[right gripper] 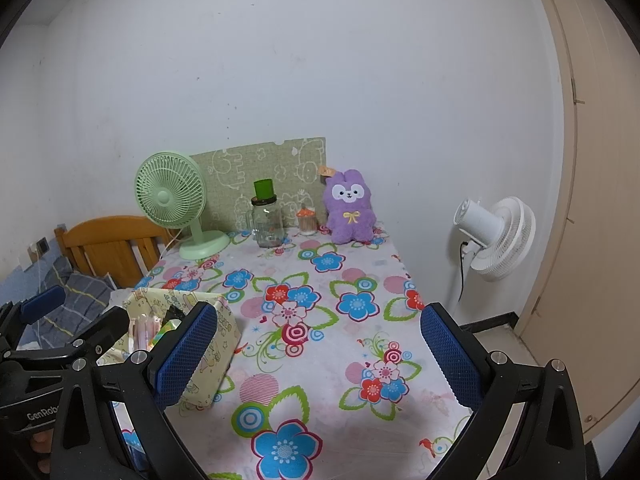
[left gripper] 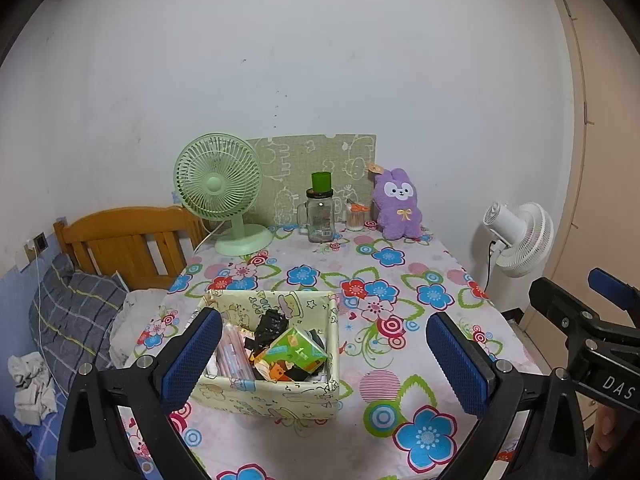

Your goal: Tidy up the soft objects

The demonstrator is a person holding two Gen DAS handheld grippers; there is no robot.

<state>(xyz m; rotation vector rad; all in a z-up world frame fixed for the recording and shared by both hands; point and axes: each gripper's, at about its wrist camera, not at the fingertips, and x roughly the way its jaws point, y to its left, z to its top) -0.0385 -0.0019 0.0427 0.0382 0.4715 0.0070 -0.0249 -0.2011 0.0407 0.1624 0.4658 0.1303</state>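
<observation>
A purple plush bunny (left gripper: 397, 205) sits upright at the far edge of the flowered table (left gripper: 400, 280), against the wall; it also shows in the right wrist view (right gripper: 351, 208). A pale yellow fabric box (left gripper: 276, 360) holding packets and a green tissue pack stands near the front left; the right wrist view shows it (right gripper: 216, 332) too. My left gripper (left gripper: 324, 364) is open and empty, its left finger in front of the box. My right gripper (right gripper: 320, 360) is open and empty above the table's front.
A green desk fan (left gripper: 220, 192), a glass jar with a green cup on top (left gripper: 320, 216) and a small swab jar (left gripper: 355, 218) stand along the back. A white floor fan (left gripper: 520, 236) is right of the table. A wooden bedhead (left gripper: 128, 244) and bedding lie left.
</observation>
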